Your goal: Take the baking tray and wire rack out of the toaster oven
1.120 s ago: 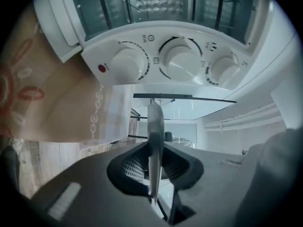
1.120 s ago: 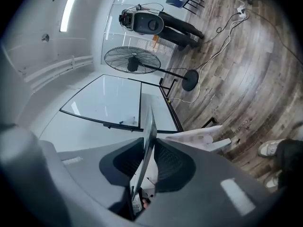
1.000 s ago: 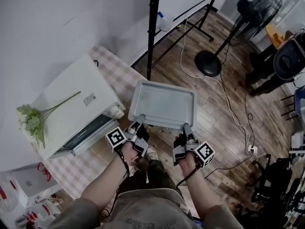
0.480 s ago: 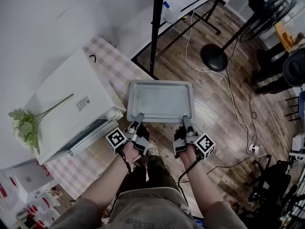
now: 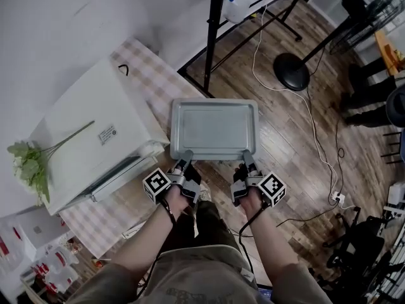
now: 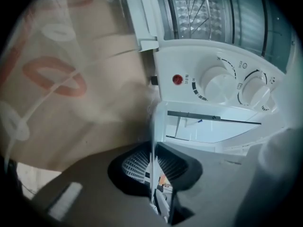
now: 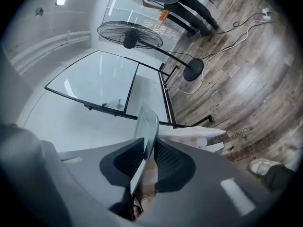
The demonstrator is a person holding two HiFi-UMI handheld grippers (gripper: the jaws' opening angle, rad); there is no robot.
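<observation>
Baking tray [image 5: 214, 129] is outside the toaster oven [image 5: 95, 141]. It is held level across the person's front, at the edge of the checked surface [image 5: 149, 75] and mostly over the wooden floor [image 5: 304, 170]. Its left end sits just beside the oven's front corner; contact between the two cannot be confirmed.

Left tool [image 5: 184, 159] is clamped on the tray's near rim toward the left corner. The left gripper view shows the thin metal edge pinched between both ribbed pads. Right tool [image 5: 246, 159] grips the same rim toward the right corner, and the right gripper view shows the rim seated between its closed jaws.

The oven stands on the surface to the person's left, with a white control knob [image 6: 215, 85] facing the left tool. A green sprig [image 5: 30, 163] lies on the oven's top. A pedestal fan [image 7: 129, 33] and a trailing white cable [image 5: 314, 141] occupy the floor beyond the tray.
</observation>
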